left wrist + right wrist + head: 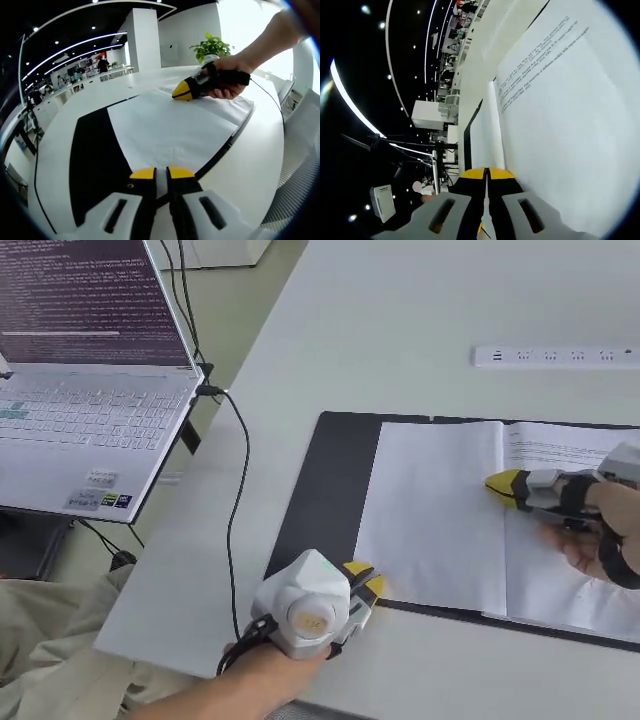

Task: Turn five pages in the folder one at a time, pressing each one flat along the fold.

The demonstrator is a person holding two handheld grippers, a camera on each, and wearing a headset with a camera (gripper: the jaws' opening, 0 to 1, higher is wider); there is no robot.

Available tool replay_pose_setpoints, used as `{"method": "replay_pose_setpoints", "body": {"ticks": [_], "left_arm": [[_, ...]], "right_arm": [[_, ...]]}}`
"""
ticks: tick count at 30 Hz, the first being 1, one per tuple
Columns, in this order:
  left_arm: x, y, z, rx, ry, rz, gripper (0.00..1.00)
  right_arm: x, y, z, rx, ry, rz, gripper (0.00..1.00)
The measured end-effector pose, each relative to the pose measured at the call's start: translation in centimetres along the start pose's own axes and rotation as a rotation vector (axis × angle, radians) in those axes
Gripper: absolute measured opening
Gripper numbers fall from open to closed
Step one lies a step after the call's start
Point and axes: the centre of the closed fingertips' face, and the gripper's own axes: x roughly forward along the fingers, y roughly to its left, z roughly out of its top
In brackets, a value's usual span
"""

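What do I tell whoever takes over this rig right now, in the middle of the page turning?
Left hand-held gripper: jaws nearly together at the near left corner of the folder; unclear whether it pinches the cover.
Right hand-held gripper: shut, tip at the fold, between the blank left page and the printed right page.
Done: the folder lies open flat with a page turned to the left. How many pages have been turned can't be told.
Left: press along the fold, then turn the remaining pages one at a time.
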Motion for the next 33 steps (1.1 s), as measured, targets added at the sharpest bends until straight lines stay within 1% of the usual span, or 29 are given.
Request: {"method": "replay_pose_setpoints", "body": {"ticks": [1, 4, 7, 8, 9, 12, 15, 17, 21, 24, 33], "left_arm": [[0.0, 0.0, 0.0, -0.001, -0.001, 0.0, 0.07], [-0.1, 0.0, 0.0, 0.002, -0.002, -0.003, 0.07], [-0.1, 0.0, 0.0, -0.003, -0.005, -0.002, 0.07], [-0.1, 0.0, 0.0, -0.003, -0.006, -0.001, 0.07], [-0.1, 0.0, 0.0, -0.006, -0.008, 0.0, 0.07], [-0.1, 0.0, 0.0, -0.01, -0.009, 0.001, 0.07], [-0.2, 0.0, 0.0, -0.016, -0.011, 0.001, 0.07], [-0.2, 0.0, 0.0, -0.024, -0.012, 0.002, 0.07], [-0.2, 0.0, 0.0, -0.022, -0.011, 0.002, 0.07], [-0.1, 0.0, 0.0, -0.022, -0.01, 0.002, 0.07], [-0.2, 0.0, -0.1, -0.019, -0.009, 0.001, 0.07]], "right_arm": [[-0.1, 0.0, -0.3, -0.003, 0.003, 0.001, 0.0], [-0.8, 0.0, -2.2, -0.003, 0.023, 0.002, 0.0], [-1.2, -0.1, -3.4, -0.002, 0.035, 0.005, 0.0], [-1.5, -0.1, -4.1, -0.006, 0.047, 0.009, 0.0], [-1.6, -0.1, -4.5, -0.002, 0.049, 0.011, 0.0], [-2.0, -0.5, -5.9, -0.001, 0.071, 0.012, 0.0], [-2.6, -0.6, -7.2, 0.006, 0.076, 0.017, 0.0], [-3.0, -0.6, -8.4, 0.007, 0.083, 0.021, 0.0], [-3.6, -0.8, -9.6, 0.014, 0.102, 0.026, 0.0], [-4.2, -0.9, -10.9, 0.015, 0.119, 0.029, 0.0], [-5.5, -1.1, -13.4, 0.042, 0.126, 0.04, 0.0]]}}
